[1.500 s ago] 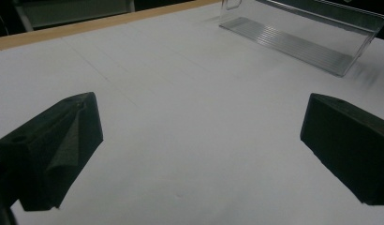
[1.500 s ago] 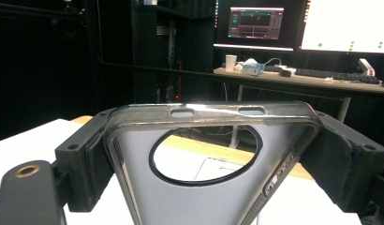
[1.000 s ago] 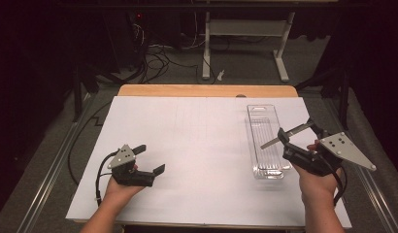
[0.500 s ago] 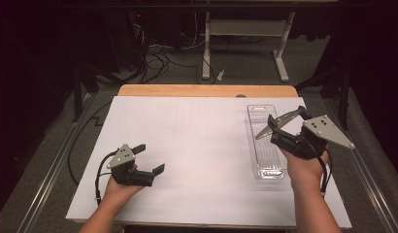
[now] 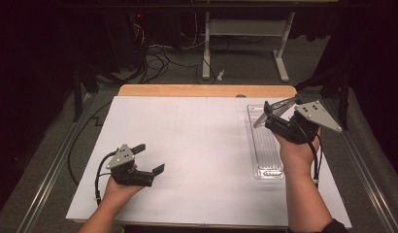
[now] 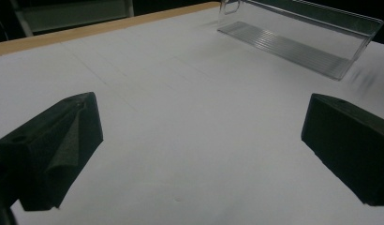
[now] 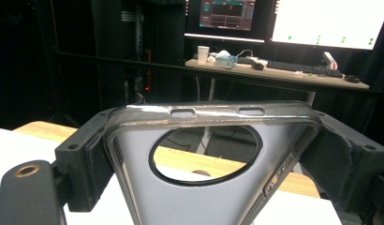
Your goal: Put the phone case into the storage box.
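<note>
My right gripper (image 5: 278,115) is shut on a grey phone case (image 5: 261,119), held in the air over the far end of a clear plastic tray (image 5: 266,150). In the right gripper view the phone case (image 7: 180,197) sits clamped by its side edges between the jaws, its round camera cut-out facing the camera. My left gripper (image 5: 149,158) rests low at the near left of the white table sheet (image 5: 197,145), open with nothing between its jaws. In the left gripper view the clear tray (image 6: 298,42) lies far ahead to the right.
The wooden table edge (image 5: 207,90) runs along the back of the sheet. Beyond it are a desk frame (image 5: 245,43) and cables on the floor (image 5: 158,53). A desk with monitors (image 7: 321,18) stands in the background of the right gripper view.
My right gripper has carried the phone case away from me and up, from beside the tray's near half to above its far end. The left gripper has stayed put.
</note>
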`<act>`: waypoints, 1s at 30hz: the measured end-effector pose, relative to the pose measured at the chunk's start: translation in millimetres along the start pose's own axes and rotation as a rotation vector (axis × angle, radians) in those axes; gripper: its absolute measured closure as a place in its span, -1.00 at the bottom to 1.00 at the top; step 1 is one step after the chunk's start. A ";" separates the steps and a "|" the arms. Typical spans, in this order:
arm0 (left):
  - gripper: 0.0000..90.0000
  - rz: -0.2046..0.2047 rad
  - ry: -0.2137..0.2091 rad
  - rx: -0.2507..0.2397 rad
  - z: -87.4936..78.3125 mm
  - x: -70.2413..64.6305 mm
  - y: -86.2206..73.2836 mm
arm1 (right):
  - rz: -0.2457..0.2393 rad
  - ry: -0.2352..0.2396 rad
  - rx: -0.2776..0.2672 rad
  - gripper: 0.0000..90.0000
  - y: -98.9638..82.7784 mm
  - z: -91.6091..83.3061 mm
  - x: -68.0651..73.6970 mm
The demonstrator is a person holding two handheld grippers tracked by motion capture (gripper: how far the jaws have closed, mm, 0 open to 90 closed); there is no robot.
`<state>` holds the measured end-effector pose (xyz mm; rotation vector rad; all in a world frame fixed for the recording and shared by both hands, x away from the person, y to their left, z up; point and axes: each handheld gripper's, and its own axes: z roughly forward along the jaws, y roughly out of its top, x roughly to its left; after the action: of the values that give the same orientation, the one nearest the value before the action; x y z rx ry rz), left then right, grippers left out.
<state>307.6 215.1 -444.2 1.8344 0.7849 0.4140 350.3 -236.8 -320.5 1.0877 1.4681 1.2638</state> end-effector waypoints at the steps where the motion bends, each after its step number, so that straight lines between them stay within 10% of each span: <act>1: -0.99 0.000 0.000 0.000 -0.1 0.0 0.0 | 0.000 -0.004 0.000 -0.71 0.2 1.5 -0.2; 30: -1.00 -0.024 -0.001 -0.023 -3.8 4.3 0.0 | 0.010 -0.100 0.063 -0.71 -0.2 51.9 1.8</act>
<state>308.4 220.6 -443.0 1.8019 0.7975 0.4058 400.4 -224.0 -325.3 1.1844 1.4363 1.1598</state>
